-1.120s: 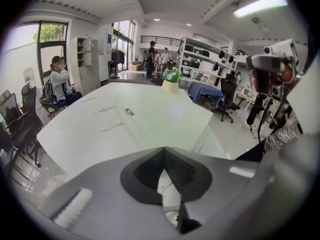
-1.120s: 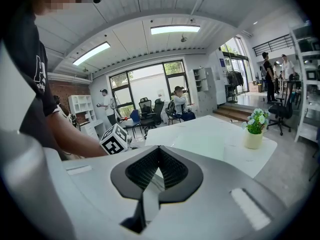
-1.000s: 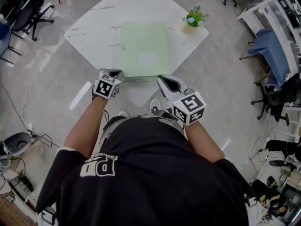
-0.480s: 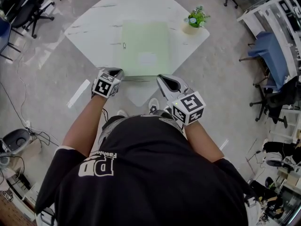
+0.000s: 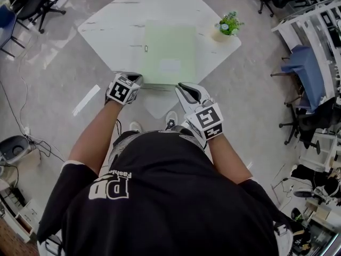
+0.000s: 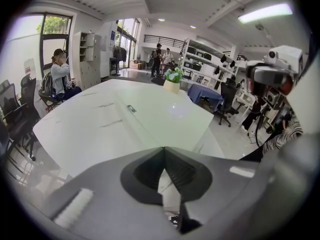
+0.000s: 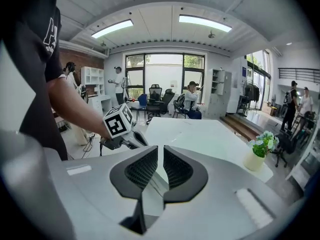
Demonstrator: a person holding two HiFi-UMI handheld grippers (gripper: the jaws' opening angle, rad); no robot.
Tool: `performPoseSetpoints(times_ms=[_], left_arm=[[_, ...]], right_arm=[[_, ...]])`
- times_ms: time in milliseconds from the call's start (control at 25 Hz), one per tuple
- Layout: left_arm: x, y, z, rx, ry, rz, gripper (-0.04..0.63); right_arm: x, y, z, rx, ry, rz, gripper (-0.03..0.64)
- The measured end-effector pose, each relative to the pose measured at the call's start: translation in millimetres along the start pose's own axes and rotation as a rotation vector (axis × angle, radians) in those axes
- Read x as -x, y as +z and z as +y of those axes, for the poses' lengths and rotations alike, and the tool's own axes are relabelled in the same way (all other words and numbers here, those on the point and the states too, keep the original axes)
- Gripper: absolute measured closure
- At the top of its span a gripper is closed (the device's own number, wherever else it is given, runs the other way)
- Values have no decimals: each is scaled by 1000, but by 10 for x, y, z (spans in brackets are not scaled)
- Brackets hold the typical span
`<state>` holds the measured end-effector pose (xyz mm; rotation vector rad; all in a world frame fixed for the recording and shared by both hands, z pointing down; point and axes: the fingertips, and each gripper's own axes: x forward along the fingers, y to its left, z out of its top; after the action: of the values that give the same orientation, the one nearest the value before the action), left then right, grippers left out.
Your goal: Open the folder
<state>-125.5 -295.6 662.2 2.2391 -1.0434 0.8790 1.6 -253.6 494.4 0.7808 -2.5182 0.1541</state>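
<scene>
Right gripper (image 5: 183,87) has rolled since a sec ago, so its marker cube (image 5: 206,120) now faces the head cam at a diff. angle. Its jaws have just been easing apart. Left gripper (image 5: 135,78) hasn't shifted.

Seen from my remote seat: the right gripper's jaws stand only a narrow slit apart in its own view. The pads press on nothing, and only pale surface shows thru the gap. The left gripper's jaws are closed tip to tip in its view, w/ nothing held.

The folder (image 5: 169,52), pale green, lies flat & closed on the white desk (image 5: 114,23), one short edge toward the operator. A small metal clip (image 5: 145,48) sits on its left edge, and a whitish label (image 5: 170,64) lies toward the near end.

Both grippers are at that near edge in the head view, the left gripper by the near-left corner and the right gripper by the near-right corner. I can't tell from any view whether either tip touches the cover.

A potted plant (image 5: 227,25) stands near the desk's right corner, apart from the folder. Office chairs (image 5: 37,4) stand on the floor (image 5: 64,73) at upper left, w/ more at upper right. In the left gripper view a person (image 6: 60,76) sits beyond the desk's far-left side. Others stand farther back in the room.
</scene>
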Motion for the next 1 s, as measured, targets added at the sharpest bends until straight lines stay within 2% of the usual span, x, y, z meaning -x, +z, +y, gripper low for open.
performPoseSetpoints(times_ms=[120, 320, 400, 640, 800, 1000], left_arm=[[5, 12, -10, 9, -5, -7, 545], [-4, 21, -18, 9, 3, -29, 545], [-2, 10, -14, 15, -1, -32, 545], [10, 8, 9, 40, -16, -48, 545], [6, 0, 21, 33, -17, -55, 545], [8, 12, 18, 33, -27, -57, 545]], right_arm=[[-154, -50, 117, 64, 34, 35, 594], [-555, -356, 369, 263, 83, 151, 592], [-715, -456, 452, 337, 88, 186, 592], [-1135, -631, 555, 471, 90, 269, 592], [-1377, -799, 599, 601, 94, 333, 565], [-1568, -922, 602, 712, 80, 391, 540]])
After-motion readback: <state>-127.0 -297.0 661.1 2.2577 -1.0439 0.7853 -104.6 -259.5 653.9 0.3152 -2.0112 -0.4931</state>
